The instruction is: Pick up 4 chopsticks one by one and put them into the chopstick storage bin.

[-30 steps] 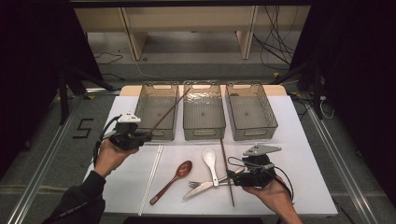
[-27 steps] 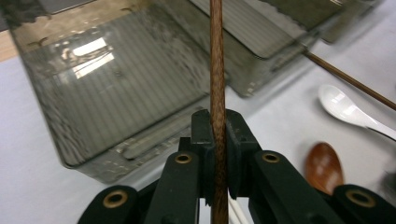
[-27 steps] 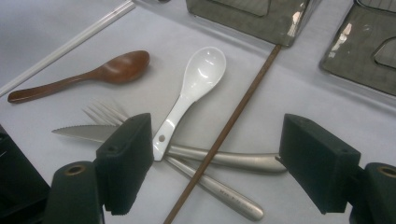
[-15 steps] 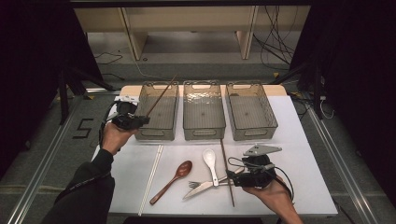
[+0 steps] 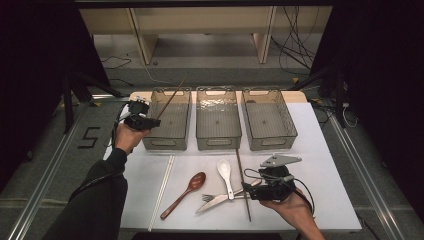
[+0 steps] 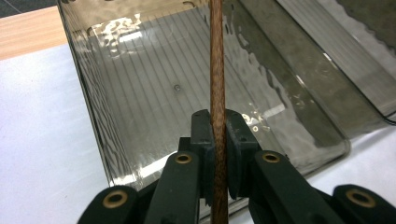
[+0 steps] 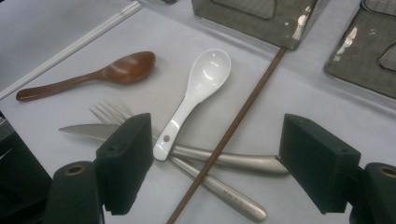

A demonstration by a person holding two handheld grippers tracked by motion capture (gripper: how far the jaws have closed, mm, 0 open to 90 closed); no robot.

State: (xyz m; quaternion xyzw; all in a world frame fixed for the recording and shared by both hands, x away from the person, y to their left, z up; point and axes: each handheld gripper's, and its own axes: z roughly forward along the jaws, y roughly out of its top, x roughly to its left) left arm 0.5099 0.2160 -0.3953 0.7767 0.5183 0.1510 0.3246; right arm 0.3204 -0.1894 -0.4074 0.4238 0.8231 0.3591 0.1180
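Note:
My left gripper (image 5: 146, 120) is shut on a brown wooden chopstick (image 5: 172, 98), which slants up and away over the left clear bin (image 5: 165, 142). In the left gripper view the jaws (image 6: 218, 135) pinch the chopstick (image 6: 217, 65) above the bin's ribbed floor (image 6: 140, 93). My right gripper (image 5: 251, 190) is open near the table's front edge, its jaws (image 7: 217, 137) spread wide with nothing gripped. Beneath them lie a second brown chopstick (image 7: 233, 126), a white ceramic spoon (image 7: 201, 88), and a knife (image 7: 233, 161) and fork (image 7: 219, 189).
The middle bin (image 5: 218, 142) and the right bin (image 5: 272, 142) stand in a row with the left one at the back of the white mat. A wooden spoon (image 5: 187, 192) and a pair of white chopsticks (image 5: 162, 192) lie left of the utensil pile.
My left hand has carried the brown chopstick from the table's left front up and back to the left bin. The right gripper has stayed in place.

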